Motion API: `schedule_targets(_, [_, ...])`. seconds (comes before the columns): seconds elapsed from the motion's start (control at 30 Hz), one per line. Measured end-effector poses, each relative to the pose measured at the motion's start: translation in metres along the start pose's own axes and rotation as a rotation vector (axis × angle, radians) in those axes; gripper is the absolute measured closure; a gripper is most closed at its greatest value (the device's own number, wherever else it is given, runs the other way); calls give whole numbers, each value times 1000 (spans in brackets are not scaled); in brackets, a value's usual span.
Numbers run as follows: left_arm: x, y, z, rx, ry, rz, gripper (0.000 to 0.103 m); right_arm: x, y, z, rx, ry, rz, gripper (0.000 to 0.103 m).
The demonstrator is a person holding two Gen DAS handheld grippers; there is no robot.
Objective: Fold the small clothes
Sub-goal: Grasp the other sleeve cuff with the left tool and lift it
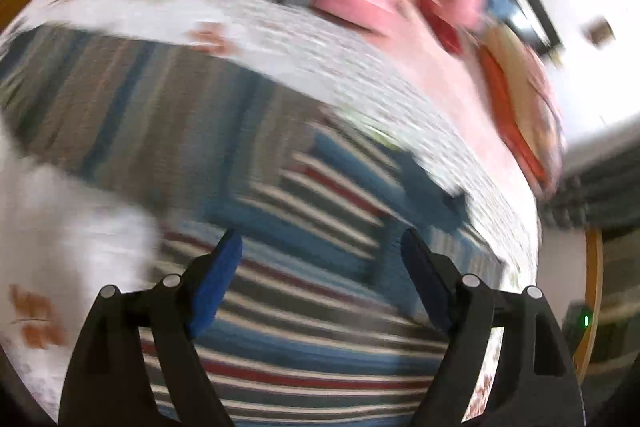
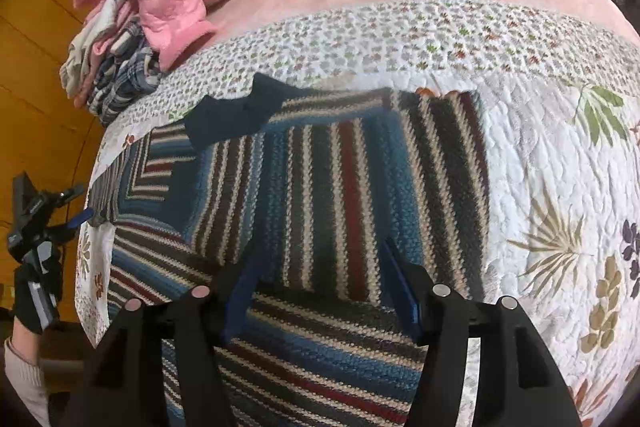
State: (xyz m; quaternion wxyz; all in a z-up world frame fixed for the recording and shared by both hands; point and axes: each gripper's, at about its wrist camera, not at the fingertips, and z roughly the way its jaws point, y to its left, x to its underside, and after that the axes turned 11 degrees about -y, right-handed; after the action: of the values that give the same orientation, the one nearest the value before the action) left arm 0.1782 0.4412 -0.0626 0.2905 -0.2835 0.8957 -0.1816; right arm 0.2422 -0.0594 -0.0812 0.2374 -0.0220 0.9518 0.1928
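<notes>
Right wrist view, striped sweater (image 2: 320, 187) (folded) directly beneath spread, empty right hand-held gripper (image 2: 320, 291), left likewise spread.

No text, label, brand or number can be read in either view; the left wrist view is blurred, and nothing printed shows elsewhere.
</notes>
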Motion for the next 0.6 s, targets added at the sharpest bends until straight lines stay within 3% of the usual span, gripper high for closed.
schedule_targets(0.1, [-12, 87, -14, -115, -48, -190, 24, 7, 4, 9, 21, 20, -25, 42])
schedule_targets(0.2, [-10, 147, -25, -123, -87, -388, 25, 12, 8, 18, 35, 42, -48, 42])
schedule_targets(0.3, [-14, 184, -32, -101, -123, -495, 25, 17, 12, 23, 45, 56, -78, 42])
schedule_targets(0.6, [-41, 217, -6, -4, -228, -538, 25, 28, 24, 27, 37, 70, -121, 42])
